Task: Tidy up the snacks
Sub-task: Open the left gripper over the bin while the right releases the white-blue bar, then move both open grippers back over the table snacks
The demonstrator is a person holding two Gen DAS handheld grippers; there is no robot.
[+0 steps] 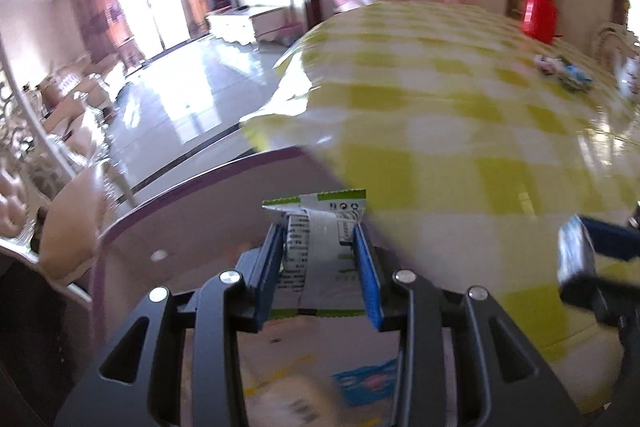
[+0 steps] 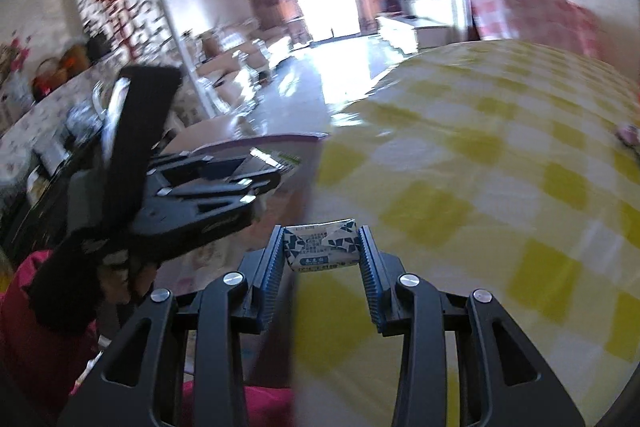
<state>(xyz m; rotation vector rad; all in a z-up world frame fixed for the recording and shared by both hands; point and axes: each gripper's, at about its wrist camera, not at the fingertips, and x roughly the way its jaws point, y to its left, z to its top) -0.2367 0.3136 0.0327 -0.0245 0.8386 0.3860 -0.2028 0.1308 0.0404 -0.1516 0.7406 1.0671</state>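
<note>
At the far left of the left wrist view stood cream upholstered chairs (image 1: 60,155) on a glossy tiled floor (image 1: 188,95). Next came a white bin with a purple rim (image 1: 132,223), its inside showing a blurred blue packet (image 1: 366,383) at the bottom. Over that bin, the left gripper (image 1: 320,247) was clamped on a white-and-green snack packet (image 1: 320,227), its 2 blue pads pressing the packet's sides. To the right spread the table with a yellow-and-white checked cloth (image 1: 460,115), carrying a small cluster of loose snacks (image 1: 564,71) and a red flask (image 1: 538,11) near its far edge.

In the right wrist view, the left gripper (image 2: 280,163) reached over the bin rim, and right of it the right gripper (image 2: 320,247) was clamped on a small blue-and-white wrapped snack (image 2: 320,247), held above the cloth's near edge.
</note>
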